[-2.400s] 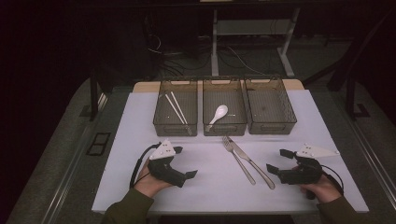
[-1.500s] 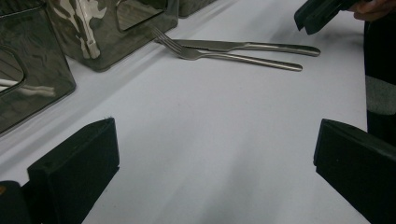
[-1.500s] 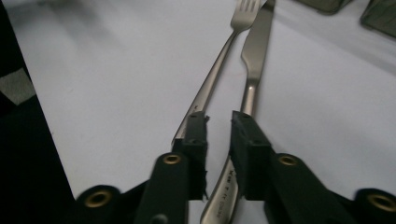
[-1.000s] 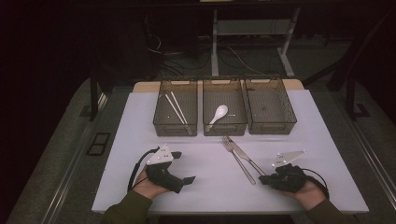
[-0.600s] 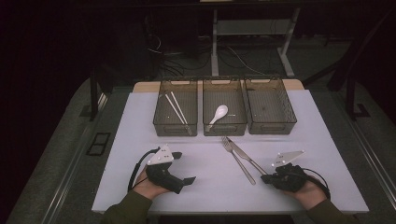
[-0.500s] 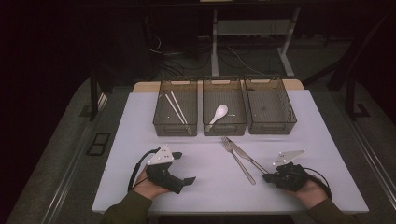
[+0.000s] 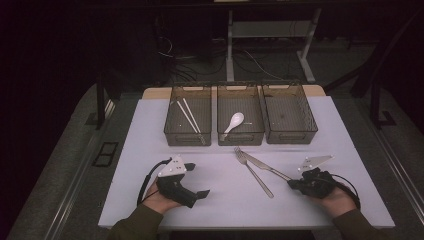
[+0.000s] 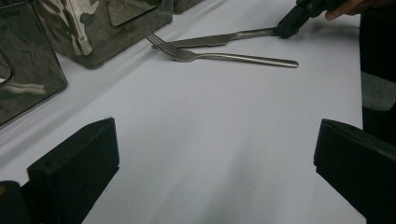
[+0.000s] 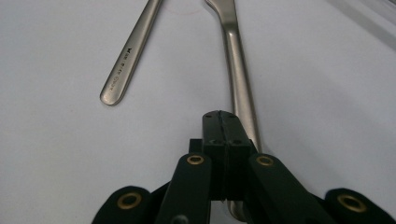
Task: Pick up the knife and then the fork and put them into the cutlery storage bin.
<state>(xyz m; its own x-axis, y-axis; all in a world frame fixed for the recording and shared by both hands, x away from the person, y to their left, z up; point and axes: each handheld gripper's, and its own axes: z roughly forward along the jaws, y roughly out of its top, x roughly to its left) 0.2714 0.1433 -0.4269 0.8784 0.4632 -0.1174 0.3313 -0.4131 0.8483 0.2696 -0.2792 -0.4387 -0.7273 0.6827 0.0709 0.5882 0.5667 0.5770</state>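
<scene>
A person is sitting at a white table [image 7: 150,150] with a two-jaw gripper in each hand. At the left of the high view, the left gripper [image 7: 200,194] is resting low over the near part of the table, its jaws standing wide apart with nothing between them; in the left gripper view only bare tabletop is lying between the two black jaws.

Across the far side of the table, three dark mesh bins are standing in a row, touching side by side. The left bin [image 7: 172,117] is holding a pair of pale chopsticks [image 7: 189,116] lying diagonally, the middle bin [image 7: 240,134] is holding a white spoon [image 7: 233,122], and nothing is visible in the right bin [image 7: 312,120].

Just in front of the middle bin, a metal fork [image 7: 254,172] and a metal knife [image 7: 266,166] are lying on the table, crossing near their far ends and spreading apart toward the person.

At the right, the right gripper [image 7: 291,184] is sitting at the near end of the knife handle. In the right gripper view its jaws are pressed together, with the knife [image 9: 240,88] handle running just beside and under them; whether they are actually pinching it cannot be told. The fork [image 9: 133,51] handle is lying apart to the side.
</scene>
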